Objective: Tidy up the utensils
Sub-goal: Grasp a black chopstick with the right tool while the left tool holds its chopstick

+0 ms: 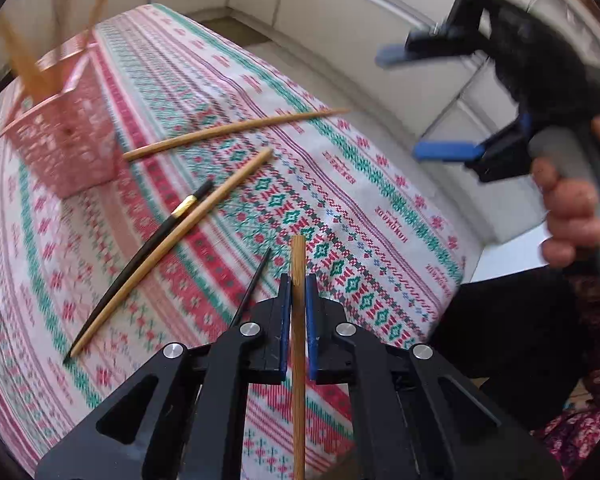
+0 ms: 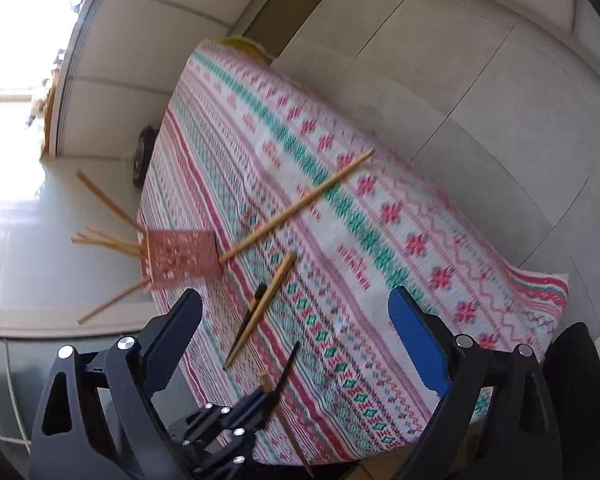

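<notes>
**Left gripper clamped on one chopstick, right gripper open over the table**

While the left gripper (image 1: 298,300) sat low over the near edge of the table, its two blue pads were pressed together on a wooden chopstick (image 1: 299,320), which ran straight up between them with its blunt end sticking out past the fingertips. The lower part of the stick passed back under the gripper body. A thin black chopstick (image 1: 252,288) lay on the patterned tablecloth (image 1: 380,216) just left of the left finger, apart from the pads.

The right gripper (image 2: 296,320) hung above the cloth with its fingers spread wide and nothing between them. In the left wrist view it showed at upper right, blurred, with a hand (image 1: 568,208) wrapped round its grey handle. In the right wrist view the left gripper appeared low in the middle with the held stick crossing it at a slant.

Loose on the cloth:
- one long wooden chopstick (image 1: 236,130) lying alone, near the basket
- a second wooden chopstick (image 1: 176,248) lying against a black chopstick with a gold band (image 1: 140,256), the two touching along part of their length

A pink perforated basket (image 1: 66,140) stood at the far left of the table, near its edge, with several wooden chopsticks (image 1: 24,64) leaning out of its top at different angles. Motion blur smeared the basket and its sticks, so I could not count them. A tiled floor (image 2: 480,80) showed beyond the table.
</notes>
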A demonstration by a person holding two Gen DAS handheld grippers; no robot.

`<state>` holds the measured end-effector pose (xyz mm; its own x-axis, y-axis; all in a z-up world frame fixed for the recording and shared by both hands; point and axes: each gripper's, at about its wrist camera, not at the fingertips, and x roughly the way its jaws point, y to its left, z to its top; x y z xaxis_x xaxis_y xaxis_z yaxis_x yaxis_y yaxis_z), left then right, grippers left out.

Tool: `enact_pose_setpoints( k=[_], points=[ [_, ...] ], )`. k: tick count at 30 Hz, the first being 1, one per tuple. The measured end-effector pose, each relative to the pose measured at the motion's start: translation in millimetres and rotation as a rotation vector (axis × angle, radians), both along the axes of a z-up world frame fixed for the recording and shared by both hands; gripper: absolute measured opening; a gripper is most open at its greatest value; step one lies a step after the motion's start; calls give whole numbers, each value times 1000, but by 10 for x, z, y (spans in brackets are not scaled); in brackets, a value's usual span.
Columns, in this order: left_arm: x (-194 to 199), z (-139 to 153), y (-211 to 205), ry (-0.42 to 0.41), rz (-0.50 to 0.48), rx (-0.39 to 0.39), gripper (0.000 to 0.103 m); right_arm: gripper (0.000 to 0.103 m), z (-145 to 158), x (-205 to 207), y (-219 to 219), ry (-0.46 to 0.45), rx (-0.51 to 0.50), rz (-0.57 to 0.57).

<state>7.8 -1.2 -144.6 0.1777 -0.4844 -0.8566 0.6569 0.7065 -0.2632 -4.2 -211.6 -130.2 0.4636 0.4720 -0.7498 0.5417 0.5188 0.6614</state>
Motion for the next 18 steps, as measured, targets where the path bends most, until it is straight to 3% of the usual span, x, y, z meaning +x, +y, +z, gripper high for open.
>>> enact_pose_setpoints(
  k=[4,7,13,18],
  points=[
    [-185,466,798,-69,134,-207,6,91,-166,58,699,83,-55,166],
    [-246,794,1217,-148,201,-362,6,83,-274,21,1046,144,-66,194],
    [-334,1093,1380,-237,220,-479,6,69,-395,84,1437,263,-148,175],
    [-417,1278,1453,-316,202,-533,6,58,-362,234,1733,309,-333,192]
  ],
)
